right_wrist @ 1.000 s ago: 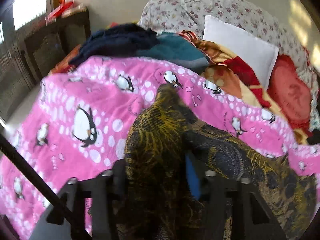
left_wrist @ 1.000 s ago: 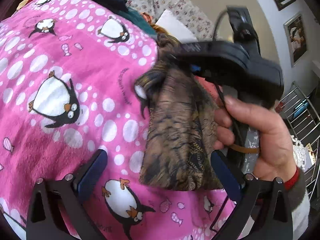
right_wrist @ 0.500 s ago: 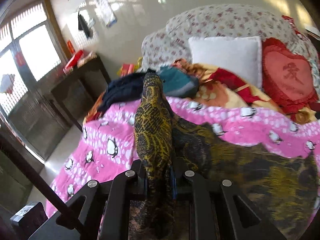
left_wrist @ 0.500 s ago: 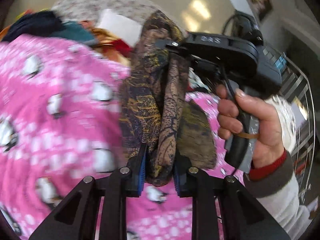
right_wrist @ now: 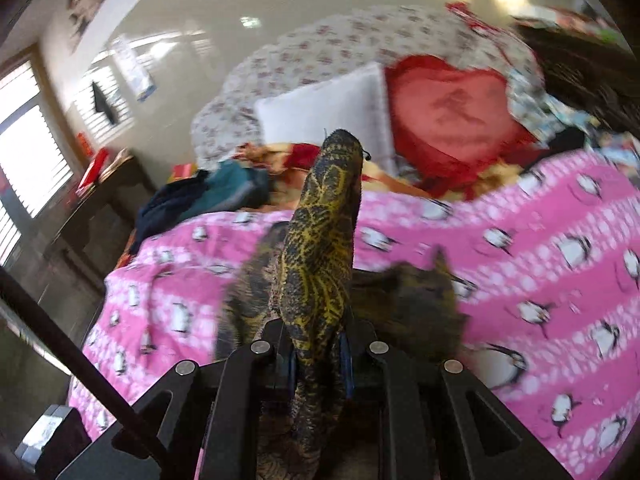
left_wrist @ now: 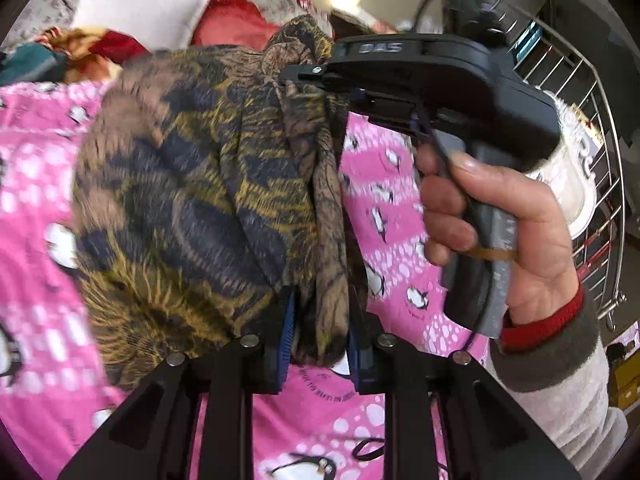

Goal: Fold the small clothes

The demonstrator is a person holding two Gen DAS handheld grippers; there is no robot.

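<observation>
A small brown, dark blue and yellow patterned garment (left_wrist: 208, 184) hangs lifted above the pink penguin blanket (left_wrist: 36, 208). My left gripper (left_wrist: 320, 340) is shut on a bunched fold of it at the bottom of the left wrist view. The other hand-held gripper (left_wrist: 320, 76), held by a person's hand (left_wrist: 500, 232), pinches the cloth's upper end there. In the right wrist view my right gripper (right_wrist: 320, 352) is shut on a yellow-patterned ridge of the garment (right_wrist: 320, 248), which stands up between its fingers; the rest of the cloth trails down onto the blanket (right_wrist: 540, 264).
A white pillow (right_wrist: 332, 108), a red heart cushion (right_wrist: 452, 116) and a floral bolster (right_wrist: 320, 48) lie at the head of the bed. Dark blue and teal clothes (right_wrist: 200, 196) are piled at the blanket's far left. A metal rack (left_wrist: 592, 128) stands to the right.
The left gripper went from open over the flat garment to shut on it. Both grippers lifted the cloth off the blanket and swung towards the pillows, the views rolling.
</observation>
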